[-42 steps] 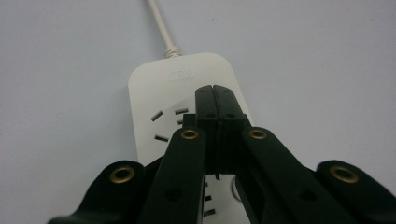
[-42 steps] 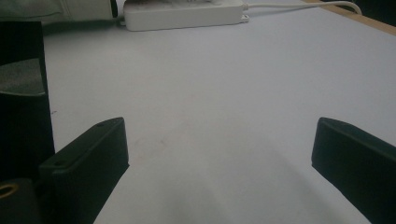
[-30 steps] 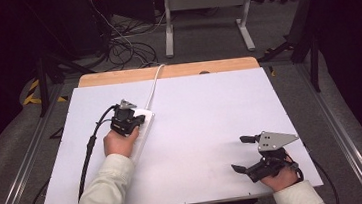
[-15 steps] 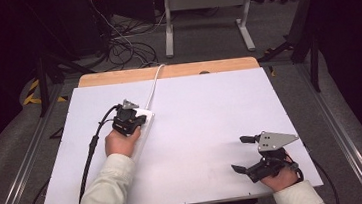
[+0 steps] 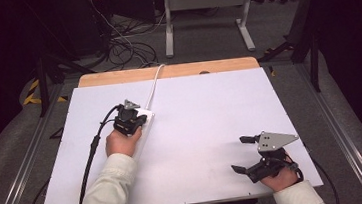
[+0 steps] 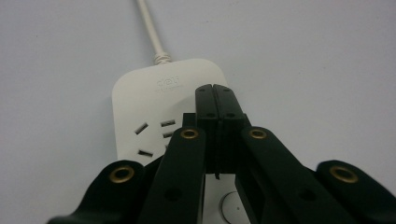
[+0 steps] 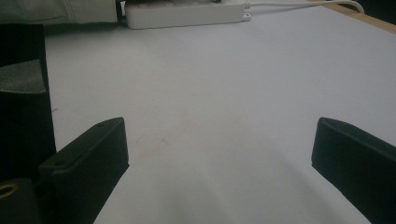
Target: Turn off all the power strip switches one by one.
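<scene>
Looks like a lab or recording rig, not a home: white board [image 5: 212,129] laid over a wooden tabletop [image 5: 166,72], dark surroundings, loose cables [image 5: 124,49] tangled on grey carpeted floor [image 5: 203,39], metal desk legs [image 5: 205,14] behind, hazard tape [image 5: 35,93] at left.

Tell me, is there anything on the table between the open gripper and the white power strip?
Nothing visible. The right gripper rests open near the table's front right. Bare white tabletop lies between it and the power strip. The left gripper, shut, is already on top of the strip, with the person's sleeve beside it.
</scene>
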The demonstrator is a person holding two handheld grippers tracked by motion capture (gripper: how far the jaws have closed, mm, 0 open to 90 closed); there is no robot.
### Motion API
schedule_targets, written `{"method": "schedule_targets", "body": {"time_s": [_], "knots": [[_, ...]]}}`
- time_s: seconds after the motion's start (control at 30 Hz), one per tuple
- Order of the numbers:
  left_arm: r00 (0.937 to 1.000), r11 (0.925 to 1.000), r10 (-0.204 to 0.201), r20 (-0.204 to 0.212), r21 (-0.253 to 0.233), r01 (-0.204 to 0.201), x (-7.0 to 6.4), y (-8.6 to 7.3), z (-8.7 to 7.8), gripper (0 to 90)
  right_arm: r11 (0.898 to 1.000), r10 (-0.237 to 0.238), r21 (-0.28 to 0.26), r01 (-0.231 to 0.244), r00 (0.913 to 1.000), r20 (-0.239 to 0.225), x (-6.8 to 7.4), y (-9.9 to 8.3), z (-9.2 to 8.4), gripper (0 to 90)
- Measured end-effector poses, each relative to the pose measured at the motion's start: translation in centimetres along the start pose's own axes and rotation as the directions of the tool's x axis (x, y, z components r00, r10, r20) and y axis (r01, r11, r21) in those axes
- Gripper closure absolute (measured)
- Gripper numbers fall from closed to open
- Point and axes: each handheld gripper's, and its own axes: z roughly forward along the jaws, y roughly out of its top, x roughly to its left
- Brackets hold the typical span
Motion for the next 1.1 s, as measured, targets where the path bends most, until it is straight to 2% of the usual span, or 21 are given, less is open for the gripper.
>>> {"method": "schedule_targets", "body": {"time_s": [0.07, 0.2, 0.33, 0.37, 0.47, 0.5, 0.53, 0.57, 0.67, 0.73, 0.8, 0.9, 0.93, 1.0, 1.03, 1.07, 1.1], "knots": [[1.0000, 1.0000, 0.000, -0.001, 0.000, 0.000, -0.1, 0.0, 0.0, 90.0, 1.000, -0.002, 0.001, 0.002, 1.0000, 0.000, 0.0, 0.0, 0.0, 4.3], [0.9996, 1.0000, 0.010, -0.028, -0.001, -0.010, -0.6, 0.0, 0.1, 90.0, 1.000, 0.000, -0.002, 0.000, 1.0000, 0.001, 0.0, 0.0, 0.0, 4.3], [0.9999, 0.9999, -0.004, -0.013, 0.012, 0.005, -0.3, 0.0, 0.1, 90.0, 1.000, -0.002, 0.000, 0.002, 1.0000, 0.000, 0.0, 0.0, 0.0, 4.3], [0.9997, 0.9999, 0.007, -0.025, 0.014, -0.007, -0.3, 0.1, 0.1, 90.0, 1.000, -0.001, -0.001, 0.001, 1.0000, 0.000, 0.0, 0.0, 0.0, 4.3], [0.9998, 0.9998, -0.007, -0.017, 0.016, 0.007, -0.4, 0.1, 0.0, 90.0, 1.000, 0.000, -0.001, 0.000, 1.0000, 0.001, 0.0, 0.0, 0.0, 4.3], [0.9999, 1.0000, -0.007, -0.009, 0.003, 0.007, -0.3, 0.1, -0.1, 90.0, 1.000, 0.000, -0.002, 0.000, 1.0000, 0.002, 0.0, 0.0, -0.1, 4.3], [0.9998, 0.9999, -0.012, -0.019, 0.009, 0.012, -0.3, 0.1, -0.5, 90.0, 1.000, 0.001, -0.002, -0.001, 1.0000, 0.003, 0.0, 0.0, -0.1, 4.3], [0.9998, 0.9998, -0.017, -0.007, 0.004, 0.017, -0.1, 0.0, -0.8, 90.0, 1.000, 0.002, -0.004, -0.002, 1.0000, 0.001, -0.1, 0.0, 0.0, 4.2], [0.9999, 0.9979, 0.010, -0.010, -0.064, -0.010, -0.4, 0.2, -2.6, 90.0, 1.000, 0.004, -0.005, -0.004, 1.0000, 0.001, -0.1, 0.0, 0.0, 4.2], [0.9998, 0.9955, 0.017, -0.008, -0.093, -0.018, -0.7, 0.5, -3.8, 90.0, 1.000, 0.005, -0.005, -0.005, 1.0000, 0.001, -0.2, 0.0, 0.0, 4.2], [0.9999, 0.9952, 0.016, 0.002, -0.096, -0.016, -0.9, 0.5, -4.5, 90.0, 1.000, 0.002, -0.007, -0.002, 1.0000, 0.001, -0.2, 0.0, 0.0, 4.2], [0.9994, 0.9948, 0.034, -0.006, -0.095, -0.034, -1.2, 0.3, -5.1, 90.0, 1.000, 0.001, -0.012, -0.001, 1.0000, 0.005, -0.1, 0.0, -0.2, 4.2], [0.9989, 0.9939, 0.045, -0.011, -0.100, -0.046, -1.3, 0.3, -5.4, 90.0, 1.000, 0.000, -0.014, 0.000, 1.0000, 0.005, 0.0, 0.0, -0.2, 4.2], [0.9992, 0.9906, 0.039, -0.002, -0.131, -0.039, -1.6, 0.4, -6.1, 89.8, 1.000, -0.001, -0.014, 0.001, 1.0000, 0.007, 0.0, 0.0, -0.3, 4.2], [0.9997, 0.9895, 0.024, -0.005, -0.143, -0.025, -1.6, 0.5, -6.5, 80.5, 1.000, -0.001, -0.014, 0.001, 1.0000, 0.007, 0.0, 0.0, -0.3, 4.2], [0.9999, 0.9880, 0.011, 0.007, -0.154, -0.009, -1.6, 0.5, -6.9, 66.2, 1.000, 0.001, -0.014, -0.001, 1.0000, 0.008, 0.0, 0.0, -0.3, 4.2], [0.9996, 0.9863, 0.007, 0.026, -0.165, -0.003, -1.7, 0.4, -7.2, 63.6, 1.000, 0.002, -0.015, -0.002, 1.0000, 0.009, 0.0, 0.0, -0.3, 4.2]]}}
